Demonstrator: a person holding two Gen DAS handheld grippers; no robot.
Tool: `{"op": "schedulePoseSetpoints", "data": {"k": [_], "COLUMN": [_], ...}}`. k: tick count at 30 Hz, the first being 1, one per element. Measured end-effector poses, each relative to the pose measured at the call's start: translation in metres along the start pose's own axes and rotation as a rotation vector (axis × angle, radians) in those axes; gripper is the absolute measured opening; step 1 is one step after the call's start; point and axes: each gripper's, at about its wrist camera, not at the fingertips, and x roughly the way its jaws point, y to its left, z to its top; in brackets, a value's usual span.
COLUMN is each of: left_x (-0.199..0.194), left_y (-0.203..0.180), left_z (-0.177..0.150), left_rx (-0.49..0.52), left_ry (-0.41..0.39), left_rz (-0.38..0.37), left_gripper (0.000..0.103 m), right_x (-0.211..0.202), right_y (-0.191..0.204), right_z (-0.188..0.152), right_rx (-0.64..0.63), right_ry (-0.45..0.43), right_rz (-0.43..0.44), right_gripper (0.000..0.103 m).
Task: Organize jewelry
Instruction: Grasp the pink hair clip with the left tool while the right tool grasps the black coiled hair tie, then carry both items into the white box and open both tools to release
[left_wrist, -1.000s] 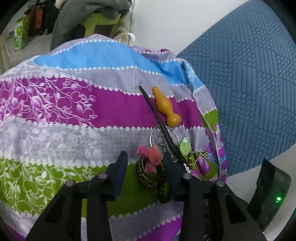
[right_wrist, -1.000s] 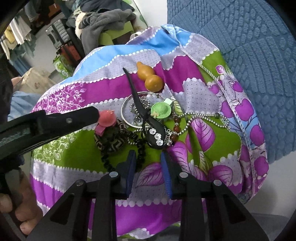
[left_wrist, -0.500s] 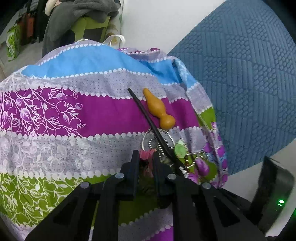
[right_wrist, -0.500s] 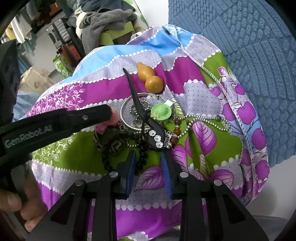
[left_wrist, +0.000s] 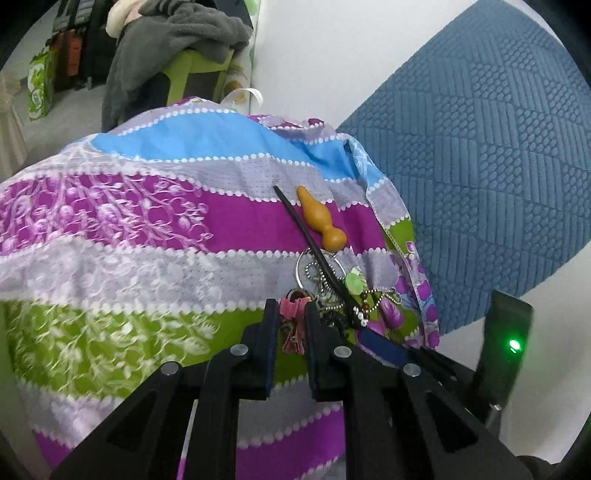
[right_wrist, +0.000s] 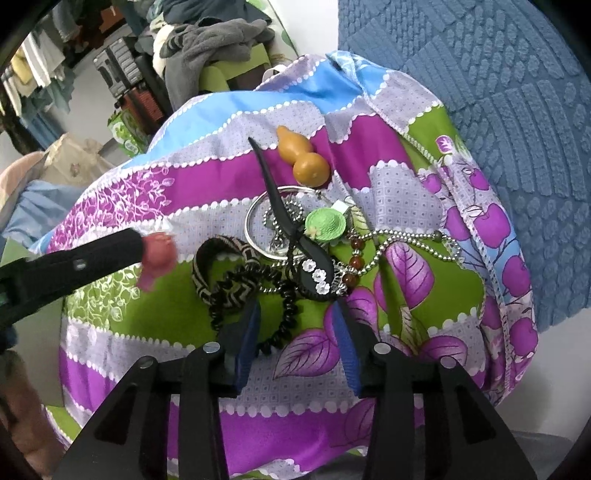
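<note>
My left gripper (left_wrist: 291, 325) is shut on a pink hair clip (left_wrist: 293, 325) and holds it just left of the jewelry pile; the clip also shows in the right wrist view (right_wrist: 157, 256). The pile lies on a striped floral cloth (right_wrist: 369, 173): a black hair stick (right_wrist: 280, 210), a silver bangle (right_wrist: 255, 218), a green hat clip (right_wrist: 325, 223), a bead chain (right_wrist: 417, 236), a patterned band (right_wrist: 221, 284), a black coil tie (right_wrist: 284, 314) and an orange gourd (right_wrist: 304, 160). My right gripper (right_wrist: 295, 328) is open, just in front of the pile, over the coil tie.
A blue quilted cushion (left_wrist: 480, 166) stands to the right of the cloth. A chair with grey clothes (left_wrist: 177, 40) and luggage stand behind. A black device with a green light (left_wrist: 511, 347) is at the lower right.
My left gripper closed on the pink clip, lifted it off the patterned band and carried it left. My right gripper stayed open and edged closer to the pile.
</note>
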Motion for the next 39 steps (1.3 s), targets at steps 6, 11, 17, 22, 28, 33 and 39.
{"op": "schedulePoseSetpoints", "data": {"k": [6,11,17,22,28,33,39], "left_x": [-0.032,-0.061,-0.097,-0.115,-0.139,-0.162,-0.208], "left_y": [0.004,0.009,0.019,0.022,0.020,0.010,0.002], "left_z": [-0.019,-0.037,-0.049,-0.057,-0.066,-0.068,-0.058], "left_rx": [0.012,0.006,-0.016,-0.022,-0.016,0.000,0.007], "left_ry": [-0.016,-0.032,-0.063,-0.080,-0.089,-0.103,-0.152], "left_rz": [0.045,0.067,0.079,0.091,0.109,0.122,0.146], "left_gripper": [0.012,0.012,0.012,0.012,0.012,0.013,0.013], "right_x": [0.007,0.007,-0.024,-0.044,-0.072,-0.102,-0.155], "right_y": [0.011,0.024,0.040,0.052,0.058,0.069,0.083], "right_z": [0.002,0.000,-0.003,-0.013,-0.029,-0.026,-0.010], "right_rx": [-0.070,-0.143,-0.160,-0.195,-0.177,-0.166,-0.149], "right_ry": [-0.010,-0.012,-0.045,-0.063,-0.070,-0.085,-0.157], "right_rz": [-0.066,-0.095,-0.031,-0.023,-0.005,0.024,0.062], "right_gripper": [0.037,0.007,0.007,0.007,0.007,0.007,0.007]}}
